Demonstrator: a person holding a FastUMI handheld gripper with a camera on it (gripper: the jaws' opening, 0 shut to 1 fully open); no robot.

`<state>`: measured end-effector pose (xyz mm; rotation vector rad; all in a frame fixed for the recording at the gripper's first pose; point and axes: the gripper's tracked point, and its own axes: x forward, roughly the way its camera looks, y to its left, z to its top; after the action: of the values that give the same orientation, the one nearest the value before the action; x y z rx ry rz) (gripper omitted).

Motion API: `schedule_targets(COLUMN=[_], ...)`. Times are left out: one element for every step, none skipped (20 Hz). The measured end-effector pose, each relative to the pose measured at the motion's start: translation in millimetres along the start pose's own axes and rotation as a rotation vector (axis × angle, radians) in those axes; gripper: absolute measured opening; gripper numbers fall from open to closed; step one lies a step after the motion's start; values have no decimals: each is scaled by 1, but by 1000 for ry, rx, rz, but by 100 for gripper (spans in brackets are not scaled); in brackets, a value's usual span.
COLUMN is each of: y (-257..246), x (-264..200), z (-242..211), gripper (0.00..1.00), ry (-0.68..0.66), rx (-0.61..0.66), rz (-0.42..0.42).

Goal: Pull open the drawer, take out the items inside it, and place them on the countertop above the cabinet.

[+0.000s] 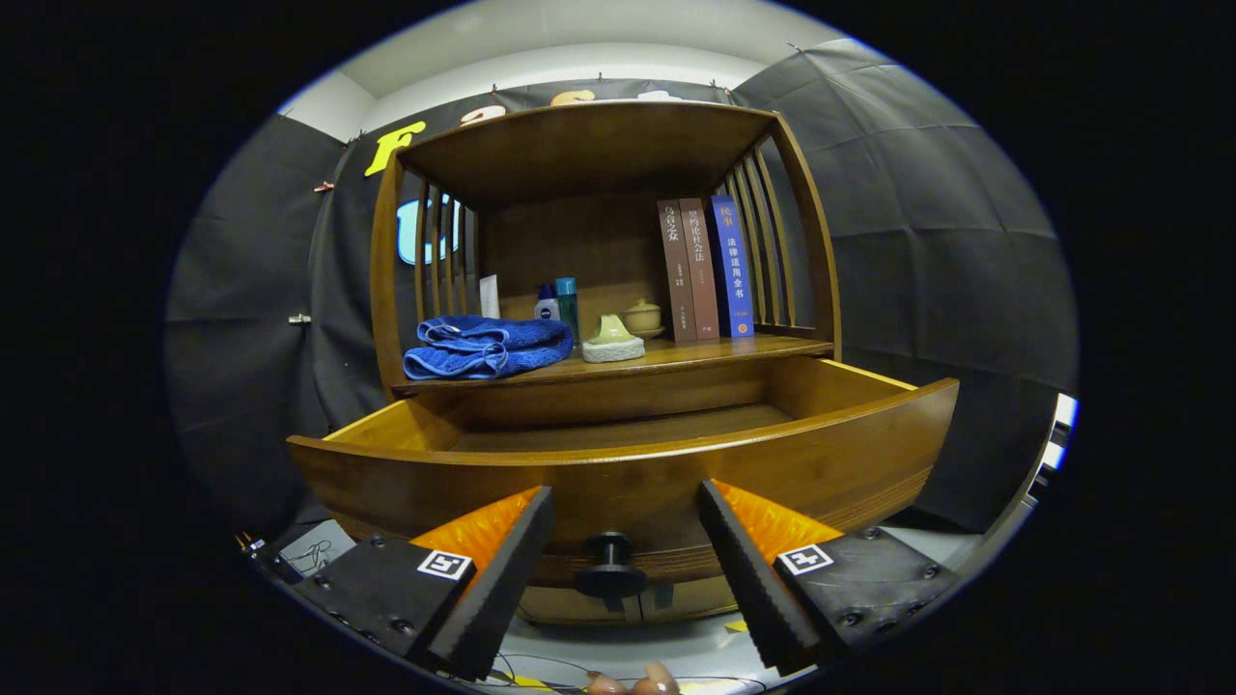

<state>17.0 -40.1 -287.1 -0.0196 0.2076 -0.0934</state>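
Observation:
The wooden cabinet's drawer [628,473] stands pulled out toward me, and the part of its inside that I can see holds nothing. Its dark round knob [610,568] sits low on the drawer front, between my two fingers and apart from both. My gripper [626,507] is open, its fingertips close to the drawer front on either side of the knob. On the countertop [715,352] above the drawer lie a folded blue towel [486,347] and a pale green and white item [612,340] just right of it.
Behind the towel stand a white tube, small bottles [560,304] and a lidded pot [642,317]. Three upright books [705,268] lean at the right of the shelf. Slatted wooden sides and a top board enclose the shelf. Fingertips of a hand [632,683] show below the gripper.

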Motion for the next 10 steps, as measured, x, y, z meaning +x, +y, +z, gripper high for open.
schedule_targets(y=[-1,0,0,0,-1,-1,-1,-1,0,0], x=[8,15,21,32,39,48,54,62,69,77], z=[4,5,4,7,6,8,9,9,10,9], gripper=[99,99,99,99,99,99,99,100,100,100], ry=[-4,-1,9,15,24,30,34,38,41,45], rx=[-4,-14,-20,-24,-28,-29,-27,-25,-22,-20], rz=[-1,-1,-4,-3,-2,-1,0,0,-1,-1])
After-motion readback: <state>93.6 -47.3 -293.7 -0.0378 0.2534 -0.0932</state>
